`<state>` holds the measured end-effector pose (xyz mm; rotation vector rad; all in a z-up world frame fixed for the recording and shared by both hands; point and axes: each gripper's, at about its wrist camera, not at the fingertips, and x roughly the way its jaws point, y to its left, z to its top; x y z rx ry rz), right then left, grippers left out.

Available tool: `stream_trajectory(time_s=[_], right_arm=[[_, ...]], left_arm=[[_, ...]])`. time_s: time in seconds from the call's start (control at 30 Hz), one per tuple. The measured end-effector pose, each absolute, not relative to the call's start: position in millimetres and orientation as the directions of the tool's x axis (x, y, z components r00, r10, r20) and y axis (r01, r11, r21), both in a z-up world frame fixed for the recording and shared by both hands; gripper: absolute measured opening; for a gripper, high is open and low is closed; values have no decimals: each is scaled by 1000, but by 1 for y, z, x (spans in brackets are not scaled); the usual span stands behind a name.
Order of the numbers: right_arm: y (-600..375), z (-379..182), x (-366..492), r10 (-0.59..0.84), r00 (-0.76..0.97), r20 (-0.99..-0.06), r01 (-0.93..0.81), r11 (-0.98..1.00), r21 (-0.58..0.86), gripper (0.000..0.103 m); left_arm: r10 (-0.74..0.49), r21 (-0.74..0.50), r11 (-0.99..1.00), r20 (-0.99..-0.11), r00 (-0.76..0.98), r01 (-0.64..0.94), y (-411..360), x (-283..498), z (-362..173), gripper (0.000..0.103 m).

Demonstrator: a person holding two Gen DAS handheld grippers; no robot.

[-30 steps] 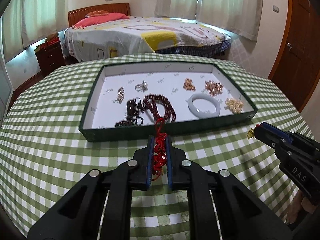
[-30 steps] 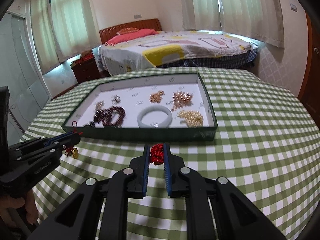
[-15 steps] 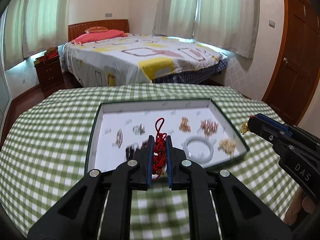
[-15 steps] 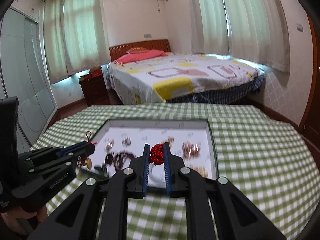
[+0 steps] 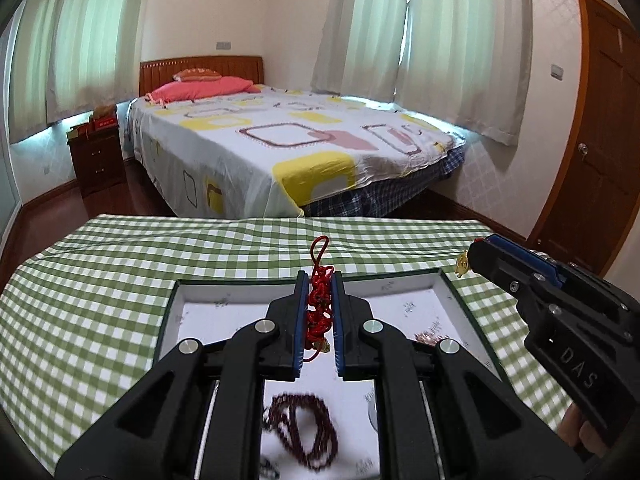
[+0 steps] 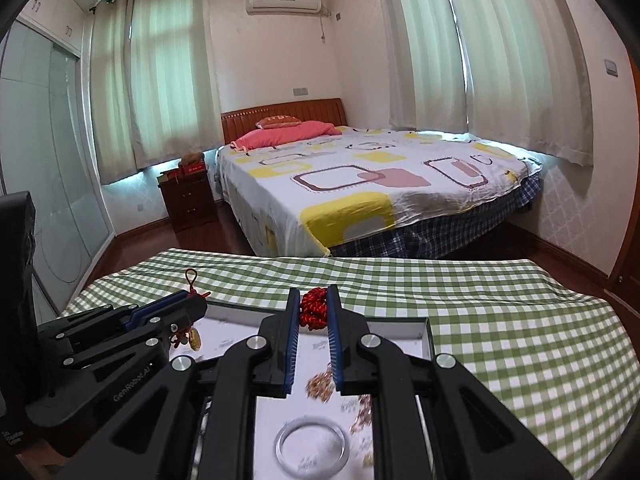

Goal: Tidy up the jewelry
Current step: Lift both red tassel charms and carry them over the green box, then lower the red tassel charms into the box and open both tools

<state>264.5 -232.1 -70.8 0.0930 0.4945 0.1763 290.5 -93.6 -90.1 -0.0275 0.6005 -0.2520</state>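
My left gripper [image 5: 318, 276] is shut on a red knotted cord ornament [image 5: 319, 308]; its loop sticks up past the fingertips and a gold charm hangs below. It hovers over the green-walled, white-floored tray [image 5: 170, 312], above a dark red bead necklace [image 5: 304, 432]. My right gripper [image 6: 314, 292] is shut on another red knotted cord [image 6: 313, 309], over the tray [image 6: 426, 334], with a white bangle [image 6: 310, 446] and gold-coloured pieces [image 6: 320, 386] beneath it. Each gripper shows in the other's view: the right gripper [image 5: 474, 254] with a gold charm [image 5: 462, 266], the left gripper [image 6: 198, 306] with its own charm [image 6: 195, 338].
The tray rests on a table under a green checked cloth [image 5: 100, 280]. Copper-coloured pieces [image 5: 430, 332] lie at the tray's right. Beyond the table stand a bed [image 6: 360, 184], a dark nightstand [image 6: 188, 198] and a wooden door [image 5: 592, 152].
Both grippers have risen and moved forward from the near table to over the tray, each keeping its red cord. The tray's contents now pass beneath the fingers.
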Motion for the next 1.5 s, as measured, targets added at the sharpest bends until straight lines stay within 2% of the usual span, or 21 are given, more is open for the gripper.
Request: stream_trajectory(time_s=[0.33, 0.67, 0.83, 1.23, 1.27, 1.33, 1.37, 1.4, 1.5], right_arm=[[-240, -124, 320, 177, 781, -599, -108, 983, 149, 14], [-237, -152, 356, 163, 650, -743, -88, 986, 139, 14], [-235, -158, 365, 158, 605, -780, -88, 987, 131, 14], [-237, -161, 370, 148, 582, -799, -79, 989, 126, 15], [-237, -162, 370, 149, 582, -799, -78, 989, 128, 15], [-238, -162, 370, 150, 580, -800, -77, 989, 129, 18], [-238, -162, 370, 148, 582, -800, -75, 989, 128, 21], [-238, -162, 370, 146, 584, -799, -74, 989, 126, 25], [-238, -162, 368, 143, 588, -797, -73, 990, 124, 35]], left_arm=[[-171, -53, 981, -699, 694, 188, -104, 350, -146, 12], [-106, -5, 986, -782, 614, 164, -111, 379, -171, 12], [-105, 0, 983, -818, 566, 182, -115, 386, -179, 12], [-111, -7, 982, -832, 544, 190, -120, 388, -183, 13], [-110, -7, 982, -833, 542, 189, -121, 389, -183, 15], [-109, -10, 983, -838, 535, 185, -121, 390, -184, 25], [-113, -18, 983, -839, 533, 180, -120, 390, -185, 33], [-113, -20, 984, -837, 535, 178, -120, 389, -185, 37], [-116, -14, 982, -831, 543, 190, -122, 387, -184, 43]])
